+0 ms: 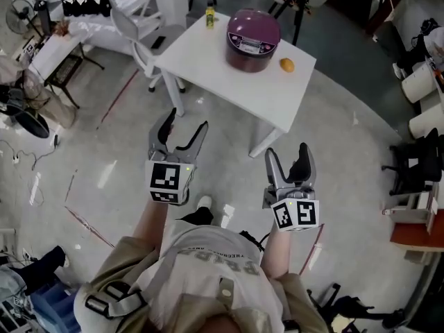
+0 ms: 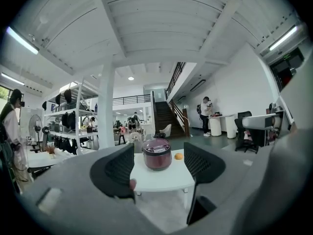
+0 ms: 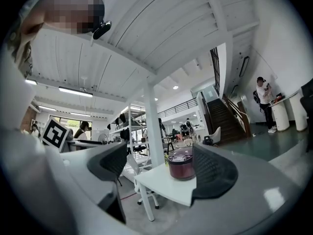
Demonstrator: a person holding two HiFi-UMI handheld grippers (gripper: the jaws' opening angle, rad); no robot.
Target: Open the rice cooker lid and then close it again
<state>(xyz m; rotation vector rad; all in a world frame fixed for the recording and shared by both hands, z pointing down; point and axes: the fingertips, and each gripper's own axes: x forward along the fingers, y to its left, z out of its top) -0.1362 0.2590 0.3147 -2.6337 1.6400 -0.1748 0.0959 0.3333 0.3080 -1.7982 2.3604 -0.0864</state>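
Note:
A maroon rice cooker (image 1: 252, 39) with its lid down stands on a white table (image 1: 229, 82) ahead of me. It shows between the jaws in the left gripper view (image 2: 157, 154) and in the right gripper view (image 3: 181, 164), still well away. My left gripper (image 1: 182, 136) is held over the floor short of the table, jaws apart and empty. My right gripper (image 1: 288, 159) is beside it, also open and empty.
An orange fruit (image 1: 286, 65) lies right of the cooker and a small yellow bottle (image 1: 209, 18) stands at the table's far left corner. A white chair (image 1: 139, 40) sits left of the table. Shelves and desks stand at the far left, black chairs at the right.

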